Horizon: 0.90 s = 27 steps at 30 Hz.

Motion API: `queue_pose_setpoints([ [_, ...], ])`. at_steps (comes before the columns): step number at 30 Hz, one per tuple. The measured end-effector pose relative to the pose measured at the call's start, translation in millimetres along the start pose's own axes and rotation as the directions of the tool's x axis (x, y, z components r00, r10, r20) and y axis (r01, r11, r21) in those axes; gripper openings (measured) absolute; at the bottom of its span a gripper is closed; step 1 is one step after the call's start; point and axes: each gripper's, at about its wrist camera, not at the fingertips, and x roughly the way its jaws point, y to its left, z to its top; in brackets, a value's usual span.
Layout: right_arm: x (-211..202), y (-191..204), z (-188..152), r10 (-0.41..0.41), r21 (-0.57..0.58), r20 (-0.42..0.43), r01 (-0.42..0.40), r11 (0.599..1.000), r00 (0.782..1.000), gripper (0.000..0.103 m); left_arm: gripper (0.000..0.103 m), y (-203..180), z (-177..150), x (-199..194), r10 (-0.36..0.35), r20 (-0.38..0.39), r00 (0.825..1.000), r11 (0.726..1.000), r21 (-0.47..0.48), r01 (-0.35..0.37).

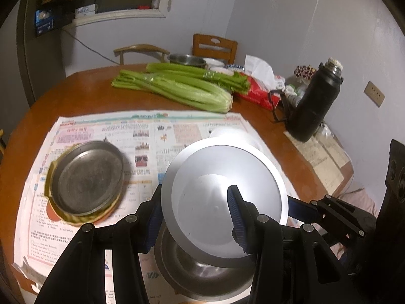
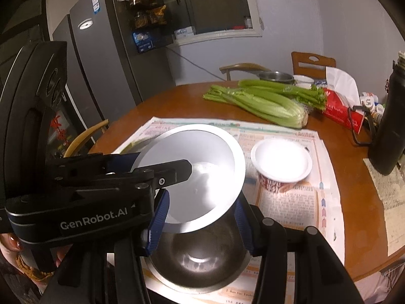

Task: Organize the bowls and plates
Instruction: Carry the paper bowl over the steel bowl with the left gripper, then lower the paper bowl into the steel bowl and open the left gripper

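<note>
Tongs on my left (image 1: 195, 202) pinch the wall of a pale silver, wide-rimmed metal dish (image 1: 222, 167), one blue pad inside, the other behind the rim. The dish is tilted, off the surface, hanging right over a darker stainless steel bowl (image 1: 202, 276) that sits on the spread newspaper (image 1: 141, 131). My right tongs (image 2: 201, 197) are closed down narrow, with the dish's low rim and the steel bowl between the pads; I cannot tell which one they press on.

On the newspaper, left of the dish, a dull grey round metal pan (image 1: 86, 177) rests on a yellow-rimmed plate (image 1: 76, 219). To the dish's right stands a white paper cup bowl with red print (image 2: 282, 164), apart from it.

Further back on the round brown wooden surface (image 1: 83, 93): green celery bunches (image 1: 177, 88), a red tissue pack (image 1: 255, 91) and a black flask (image 1: 314, 103).
</note>
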Motion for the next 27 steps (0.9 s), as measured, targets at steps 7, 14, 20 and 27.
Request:
queue_pose_setpoints([
  [7,22.5,-5.7,-25.4,-0.004,-0.01,-0.097,0.003,1.0,0.995,0.051,0.049,3.2,-25.3,31.2,0.003,-0.1,0.995,1.0,-0.004,-0.004],
  [14,40.4,-12.0,-43.8,-0.021,-0.024,-0.158,0.017,1.0,0.987,0.051,0.049,2.4,-39.4,51.7,0.011,-0.158,0.987,1.0,0.014,-0.009],
  [20,44.9,-14.6,-49.0,-0.039,-0.042,-0.171,0.033,0.999,0.984,0.051,0.051,3.9,-42.6,57.3,0.018,-0.172,0.985,1.0,0.02,-0.015],
  [27,39.7,-15.4,-47.0,-0.041,-0.055,-0.156,0.033,0.998,0.987,0.051,0.051,6.5,-38.8,53.6,0.018,-0.154,0.988,1.0,0.018,-0.016],
])
